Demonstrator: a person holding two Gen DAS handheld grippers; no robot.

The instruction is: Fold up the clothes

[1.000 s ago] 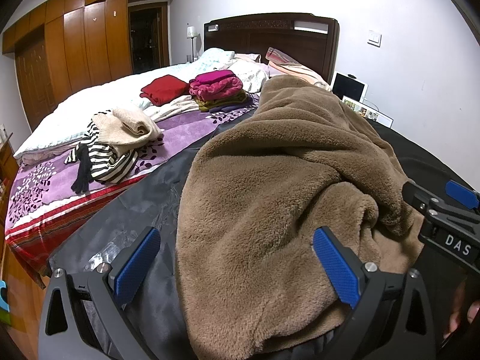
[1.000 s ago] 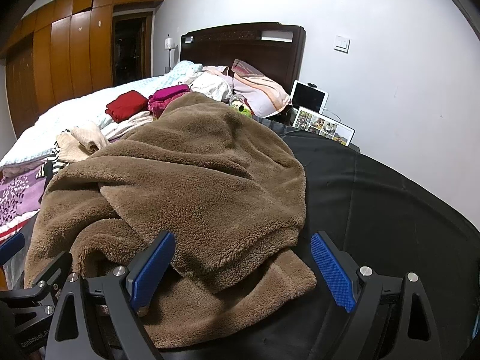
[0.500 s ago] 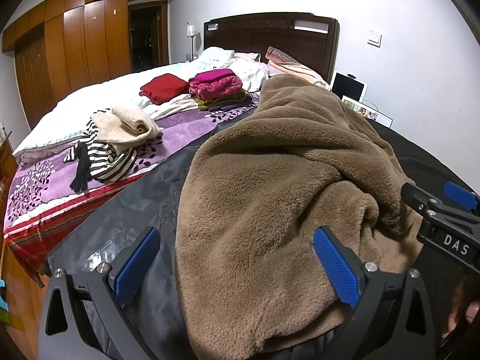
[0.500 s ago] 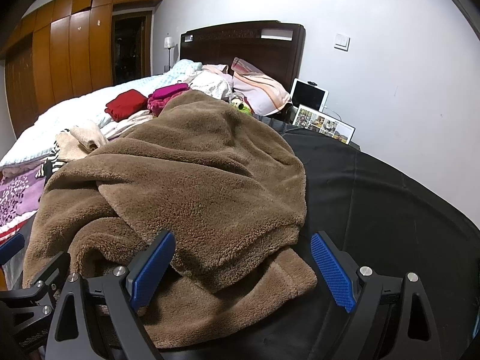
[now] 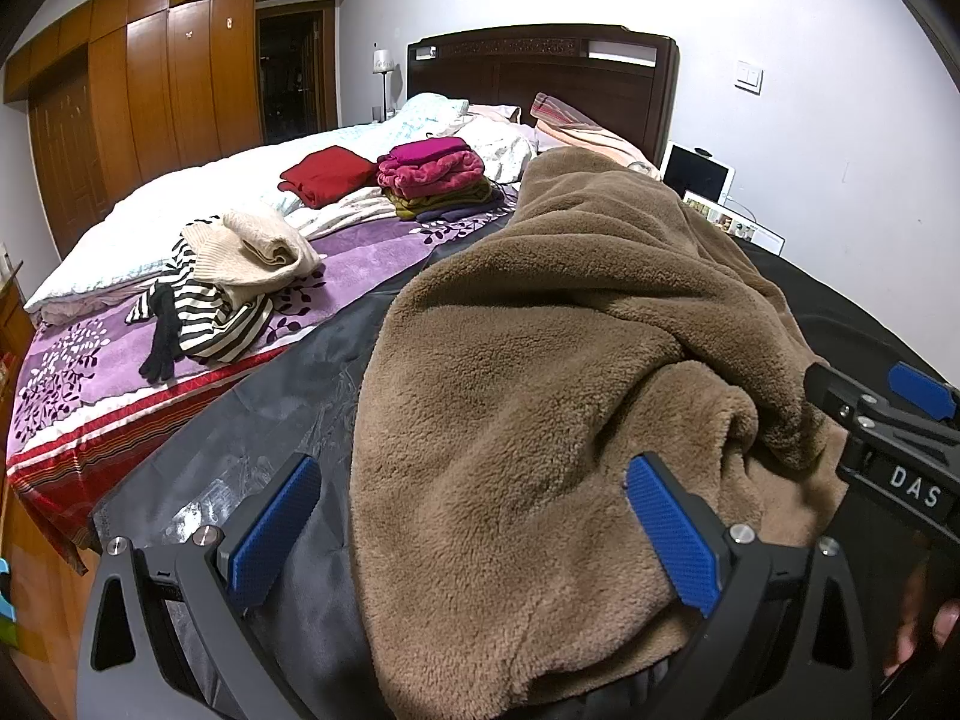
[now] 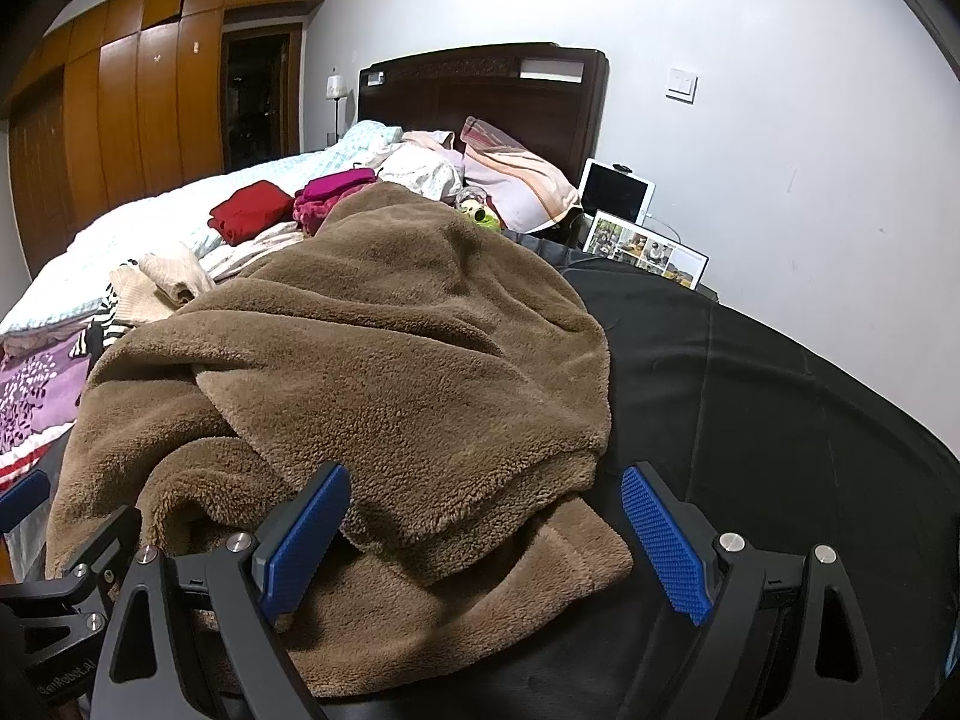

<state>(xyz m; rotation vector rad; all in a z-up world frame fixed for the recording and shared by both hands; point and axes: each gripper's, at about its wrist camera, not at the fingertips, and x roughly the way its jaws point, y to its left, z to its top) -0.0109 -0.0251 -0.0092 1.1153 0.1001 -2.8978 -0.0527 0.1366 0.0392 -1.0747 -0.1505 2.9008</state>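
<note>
- Brown fleece (image 5: 540, 396) lies heaped on the dark sheet (image 6: 750, 396) at the near side of the bed, a thick garment bunched in loose layers with one folded cuff end (image 6: 540, 564) nearest the right gripper.
- Left gripper (image 5: 474, 534): blue pads wide apart, empty, straddling the near edge of the fleece without pinching it.
- Right gripper (image 6: 480, 540): also spread wide and empty, poised over the cuff end; its tip also shows at the right edge of the left view.
- Against the frames from a second ago, almost nothing has shifted: the fleece keeps the same creases and both grippers hold nearly the same poses, the right view only a shade closer.
- That suggests a pause to choose grip points, so the fold of this piece has probably not begun.
- Farther up the bed, a red stack (image 5: 327, 174) and a pink stack (image 5: 435, 171) look folded already; a cream and striped heap (image 5: 240, 276) looks unfolded.
</note>
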